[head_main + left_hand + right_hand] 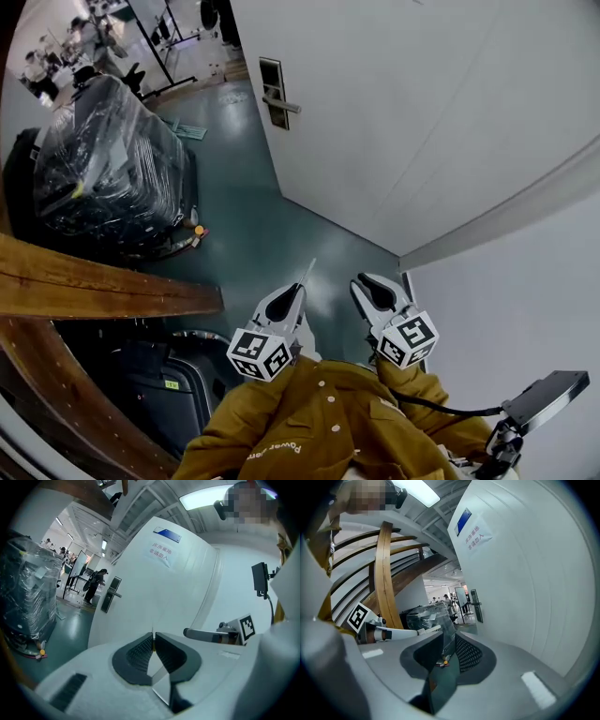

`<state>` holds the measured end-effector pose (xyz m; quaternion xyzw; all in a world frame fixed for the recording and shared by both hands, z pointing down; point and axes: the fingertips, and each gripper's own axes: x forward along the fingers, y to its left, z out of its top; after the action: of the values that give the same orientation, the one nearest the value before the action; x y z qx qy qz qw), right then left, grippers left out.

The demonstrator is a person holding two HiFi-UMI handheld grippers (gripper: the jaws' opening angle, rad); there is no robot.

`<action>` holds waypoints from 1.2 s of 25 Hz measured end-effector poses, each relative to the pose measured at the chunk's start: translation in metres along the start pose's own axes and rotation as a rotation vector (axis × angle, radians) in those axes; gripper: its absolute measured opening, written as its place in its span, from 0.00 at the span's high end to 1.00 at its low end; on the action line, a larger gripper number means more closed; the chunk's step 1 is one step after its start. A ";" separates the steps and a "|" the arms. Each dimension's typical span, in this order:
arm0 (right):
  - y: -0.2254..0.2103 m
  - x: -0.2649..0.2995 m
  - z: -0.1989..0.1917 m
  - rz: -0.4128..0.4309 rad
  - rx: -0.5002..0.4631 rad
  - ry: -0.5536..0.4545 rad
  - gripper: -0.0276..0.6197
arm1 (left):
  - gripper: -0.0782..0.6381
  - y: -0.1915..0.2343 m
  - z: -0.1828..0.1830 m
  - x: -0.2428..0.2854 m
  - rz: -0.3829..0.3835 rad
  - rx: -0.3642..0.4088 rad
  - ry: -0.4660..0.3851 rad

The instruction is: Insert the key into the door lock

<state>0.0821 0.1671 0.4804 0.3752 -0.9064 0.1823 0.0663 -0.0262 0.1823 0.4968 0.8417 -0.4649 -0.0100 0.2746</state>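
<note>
Reading from left to right in the head view.

Item: plastic-wrapped load [103,159], well apart from both grippers and not part of the task.

Item: door lock [272,92], a metal plate with a lever handle, mounted near the edge of the white door [422,112]. It is placed far ahead of both grippers and a little to their left. No keyhole can be made out at this range.

Item: left gripper [302,291], jaws clenched on the key [309,272]. Only a thin bright blade is shown past the tips. Its long axis is carried in line with the gripper and pointed forward, roughly toward the lock.

Item: right gripper [367,279], jaws parted, with nothing lodged between them.

Judgement: the key is held on the side marginally nearer the lock. A long forward approach is required, and the blade must be brought to the plate's height and squared to the door face before entry.
</note>
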 end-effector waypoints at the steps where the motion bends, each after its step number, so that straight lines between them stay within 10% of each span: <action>1: -0.003 0.015 0.007 0.000 0.004 -0.002 0.82 | 0.86 0.011 0.009 0.007 -0.003 -0.002 0.004; 30: -0.144 0.254 0.143 0.239 -0.347 0.071 0.59 | 0.86 0.161 0.154 0.227 0.104 -0.122 -0.034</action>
<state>0.0051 -0.1478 0.4540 0.2414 -0.9594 0.0430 0.1397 -0.0643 -0.1337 0.4968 0.7979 -0.5110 -0.0386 0.3174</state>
